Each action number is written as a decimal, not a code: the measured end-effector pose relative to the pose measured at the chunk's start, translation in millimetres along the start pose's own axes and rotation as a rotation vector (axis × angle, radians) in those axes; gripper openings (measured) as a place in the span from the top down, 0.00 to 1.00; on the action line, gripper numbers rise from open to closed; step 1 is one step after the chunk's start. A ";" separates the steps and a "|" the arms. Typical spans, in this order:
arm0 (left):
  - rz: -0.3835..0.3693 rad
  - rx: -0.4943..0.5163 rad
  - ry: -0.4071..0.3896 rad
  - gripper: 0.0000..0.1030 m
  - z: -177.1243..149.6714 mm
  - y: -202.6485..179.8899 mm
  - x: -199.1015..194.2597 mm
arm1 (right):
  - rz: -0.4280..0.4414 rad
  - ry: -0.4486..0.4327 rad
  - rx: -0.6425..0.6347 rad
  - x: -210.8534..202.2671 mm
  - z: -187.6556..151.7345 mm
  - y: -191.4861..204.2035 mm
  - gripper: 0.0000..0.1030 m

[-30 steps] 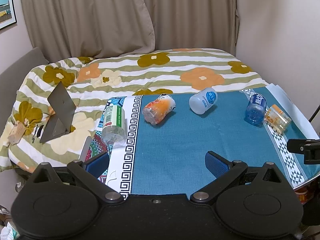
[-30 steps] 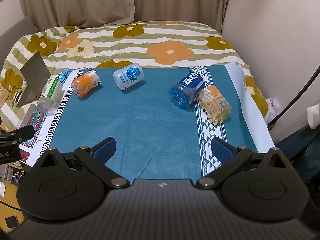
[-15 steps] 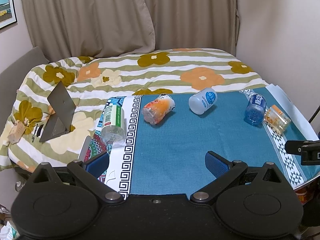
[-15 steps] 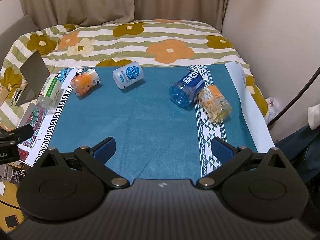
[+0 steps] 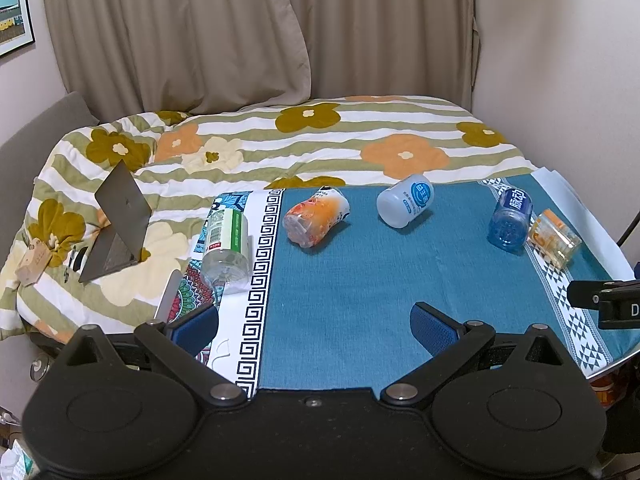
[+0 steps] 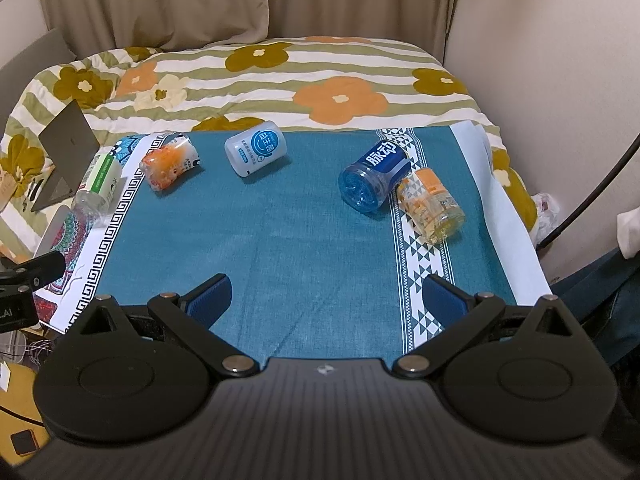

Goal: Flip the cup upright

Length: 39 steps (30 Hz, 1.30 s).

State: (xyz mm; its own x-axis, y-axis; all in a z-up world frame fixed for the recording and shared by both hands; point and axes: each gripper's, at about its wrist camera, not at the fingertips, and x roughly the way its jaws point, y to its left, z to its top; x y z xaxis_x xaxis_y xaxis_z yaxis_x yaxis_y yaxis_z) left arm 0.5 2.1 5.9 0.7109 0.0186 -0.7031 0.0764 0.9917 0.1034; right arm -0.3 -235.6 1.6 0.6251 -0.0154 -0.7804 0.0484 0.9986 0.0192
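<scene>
Left hand-held gripper [image 5: 314, 326] hangs w/ jaws spread wide, nothing between them, over the near edge of the tabletop [image 5: 360, 280]. Right hand-held gripper [image 6: 326, 296] – same, jaws apart and empty, low over the blue cloth. Ahead, five cups lie on their sides: green-label cup [image 5: 226, 244] at far left on the white border, orange cup [image 5: 316, 216] beside it, white cup [image 5: 406, 199] near the middle-back. On the right, blue cup [image 6: 372, 178] touches a clear orange-print cup [image 6: 432, 206]. Beyond – a flowered bed [image 5: 320, 140] w/ a laptop [image 5: 120, 220] propped open.
</scene>
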 end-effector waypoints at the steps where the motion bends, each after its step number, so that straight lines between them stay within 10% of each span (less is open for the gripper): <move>1: -0.001 0.000 0.000 0.00 0.0 0.0 0.0 | 0.000 0.000 0.001 0.2 -0.3 -0.2 0.00; 39: 0.065 -0.032 0.011 0.00 17.4 -15.9 -10.0 | 0.096 0.002 0.000 0.8 9.8 -22.8 0.00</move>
State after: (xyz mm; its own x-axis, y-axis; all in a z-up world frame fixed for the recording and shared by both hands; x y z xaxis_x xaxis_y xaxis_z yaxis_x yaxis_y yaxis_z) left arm 4.4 -16.1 23.5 0.7056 0.0845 -0.7035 0.0080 0.9918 0.1272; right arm 6.7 -258.8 6.7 0.6250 0.0805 -0.7764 -0.0113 0.9955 0.0941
